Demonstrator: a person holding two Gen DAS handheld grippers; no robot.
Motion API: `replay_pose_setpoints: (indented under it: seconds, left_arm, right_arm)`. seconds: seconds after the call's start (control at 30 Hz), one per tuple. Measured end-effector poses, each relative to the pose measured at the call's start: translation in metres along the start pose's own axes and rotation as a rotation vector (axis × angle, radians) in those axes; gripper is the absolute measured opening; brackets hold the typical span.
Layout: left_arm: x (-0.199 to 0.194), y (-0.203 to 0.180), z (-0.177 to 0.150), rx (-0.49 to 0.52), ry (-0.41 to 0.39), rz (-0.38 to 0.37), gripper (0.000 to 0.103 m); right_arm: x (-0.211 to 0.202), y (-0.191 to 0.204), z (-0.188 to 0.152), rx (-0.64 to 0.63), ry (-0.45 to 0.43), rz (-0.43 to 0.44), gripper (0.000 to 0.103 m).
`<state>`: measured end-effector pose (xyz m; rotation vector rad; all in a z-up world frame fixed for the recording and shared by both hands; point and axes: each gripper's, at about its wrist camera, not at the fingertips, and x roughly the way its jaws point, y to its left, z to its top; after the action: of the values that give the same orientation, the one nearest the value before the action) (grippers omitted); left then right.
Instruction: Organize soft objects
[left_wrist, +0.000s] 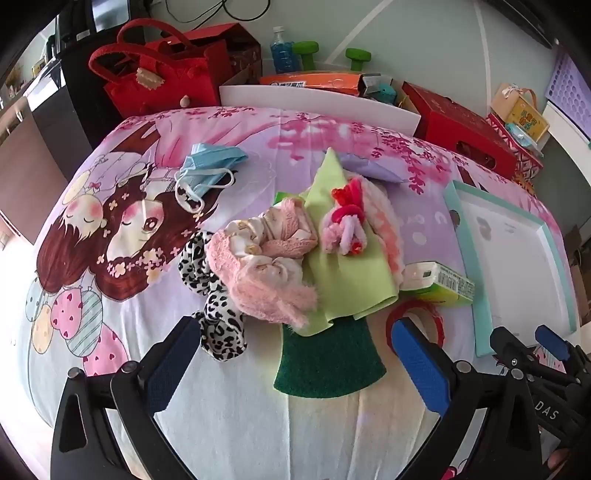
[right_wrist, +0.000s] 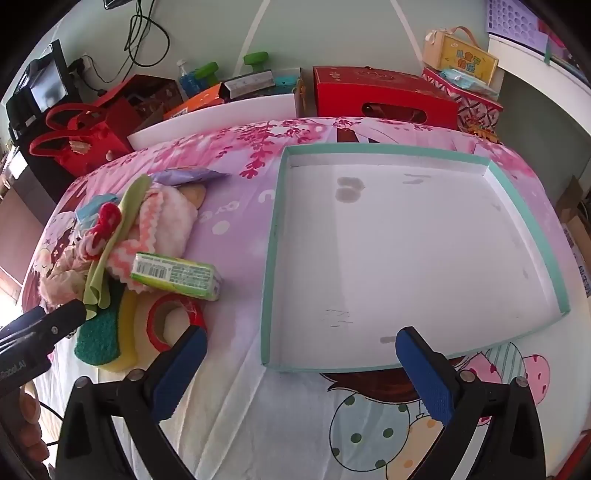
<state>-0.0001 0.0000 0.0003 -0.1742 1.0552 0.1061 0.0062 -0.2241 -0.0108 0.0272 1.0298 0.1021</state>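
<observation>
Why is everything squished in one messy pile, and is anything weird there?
The soft things lie jumbled: the green cloth drapes over the sponge, with a fuzzy pink sock bunched beside it. Oddest is the hard green box sitting among them, while the tray holds nothing.

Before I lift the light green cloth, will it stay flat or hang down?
The light green cloth probably droops: it lies thin and creased over the pile. It looks light. The pink and red pipe-cleaner toy resting on it would likely slide off.
</observation>
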Motion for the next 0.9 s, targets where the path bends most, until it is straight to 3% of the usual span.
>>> replay_pose_setpoints:
  seconds: [0.47,0.9]
  left_arm:
    - [-0.001,-0.012,-0.003,0.083,-0.027,0.003,0.103]
    - [0.0,-0.019,-0.001,0.087,-0.017,0.02,0.103]
  right_arm:
    - [0.008,-0.015,0.001,0.042,0.003,-0.014,0.103]
    - [0.006,-0.02,0.003,0.047,0.009,-0.019,0.103]
